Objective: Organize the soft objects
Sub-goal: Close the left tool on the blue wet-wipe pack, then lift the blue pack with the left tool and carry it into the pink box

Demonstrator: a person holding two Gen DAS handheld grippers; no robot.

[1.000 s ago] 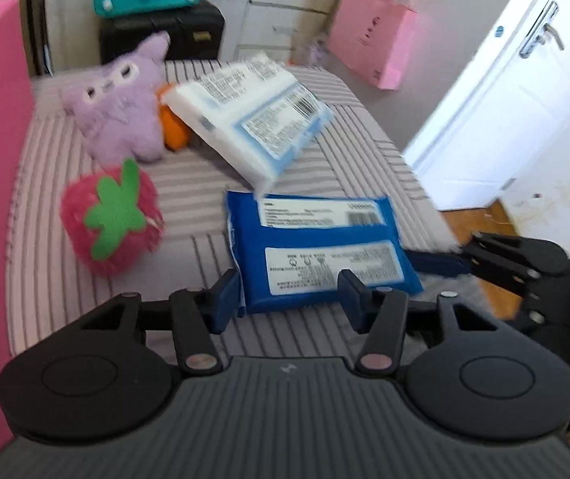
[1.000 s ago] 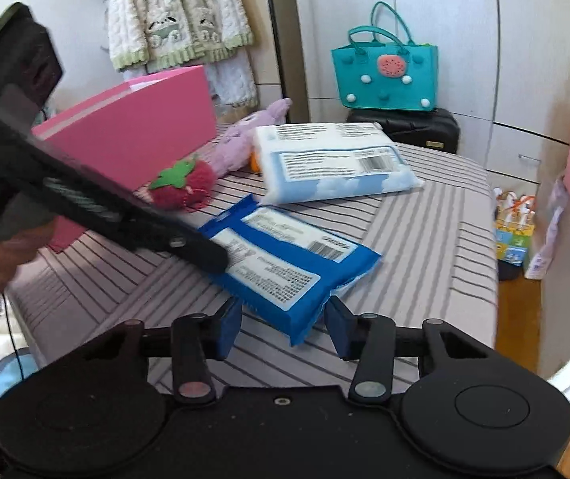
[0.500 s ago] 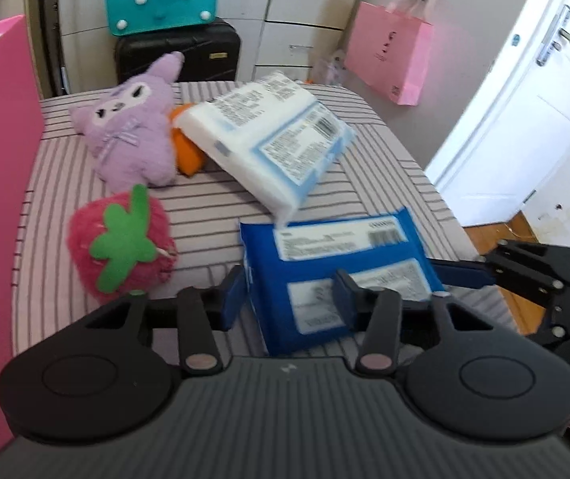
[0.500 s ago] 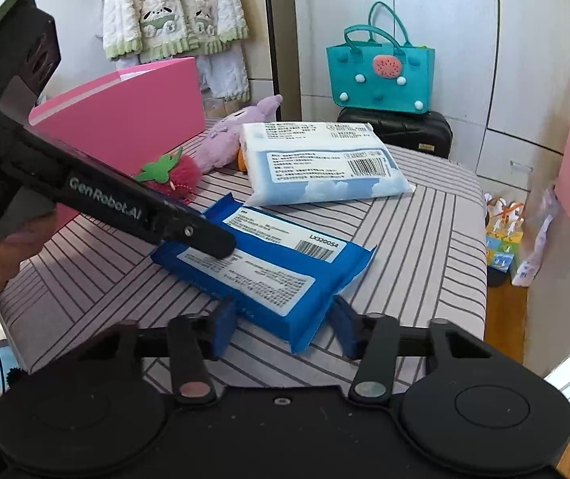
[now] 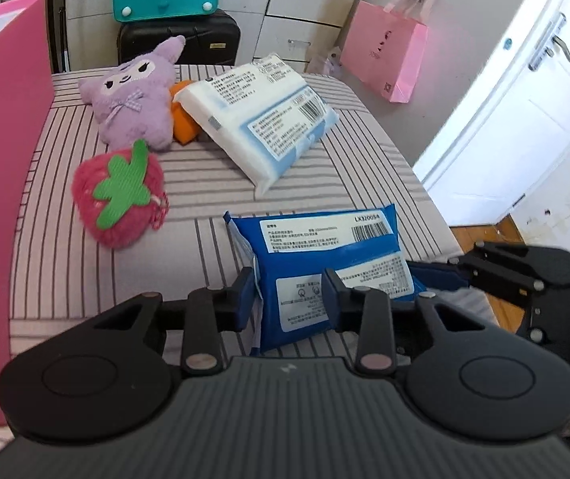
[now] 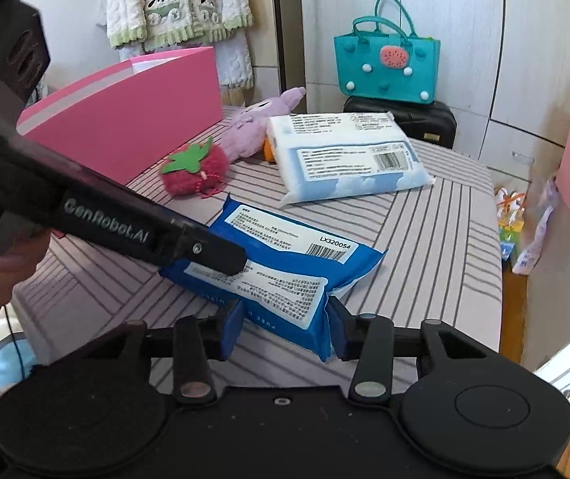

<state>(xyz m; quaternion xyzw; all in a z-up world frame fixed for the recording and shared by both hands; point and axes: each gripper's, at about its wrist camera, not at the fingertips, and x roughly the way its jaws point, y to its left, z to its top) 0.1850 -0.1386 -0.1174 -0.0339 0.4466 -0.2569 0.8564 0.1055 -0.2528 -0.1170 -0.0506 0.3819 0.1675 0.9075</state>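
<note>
left gripper: jaws closing on blue pack | right gripper: jaws clamp same pack's other end

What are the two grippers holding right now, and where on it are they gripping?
Both hold the blue packet. The left gripper is closing on one near corner, with the packet between its pads; the right gripper clamps the other near end.

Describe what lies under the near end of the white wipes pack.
An orange soft item pokes out beneath the white wipes pack, beside the purple plush. Most of it is covered, so its type cannot be told.
</note>
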